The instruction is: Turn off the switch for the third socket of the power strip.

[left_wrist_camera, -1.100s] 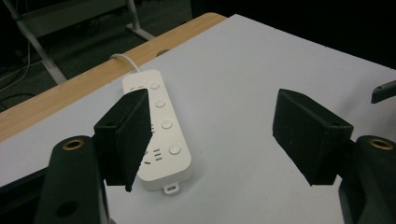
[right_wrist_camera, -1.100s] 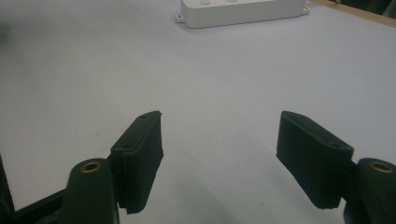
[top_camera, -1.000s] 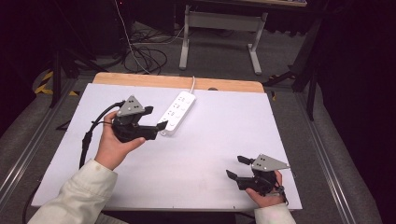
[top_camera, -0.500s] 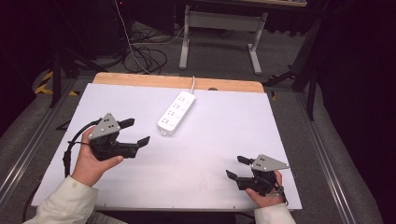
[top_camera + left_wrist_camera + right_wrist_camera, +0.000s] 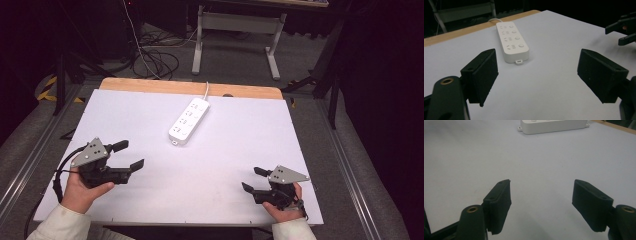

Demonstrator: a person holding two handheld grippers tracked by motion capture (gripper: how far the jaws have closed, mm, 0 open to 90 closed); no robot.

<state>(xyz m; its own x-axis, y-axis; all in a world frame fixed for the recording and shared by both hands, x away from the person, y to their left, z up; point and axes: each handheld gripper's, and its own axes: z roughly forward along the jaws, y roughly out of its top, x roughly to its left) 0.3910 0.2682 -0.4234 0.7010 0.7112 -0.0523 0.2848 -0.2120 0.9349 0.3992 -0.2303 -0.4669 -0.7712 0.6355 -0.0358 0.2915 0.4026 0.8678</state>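
Both claws sat wide apart and empty on the table point(image 5: 240, 165), the strip point(image 5: 189, 120) lay ahead of the left claw point(image 5: 131, 154) and well off from the right claw point(image 5: 252, 178), so I'd approach it squarely, honestly.

A white power strip point(image 5: 189, 121) is lying flat and diagonal at the table's far middle, its cord running off the far edge.
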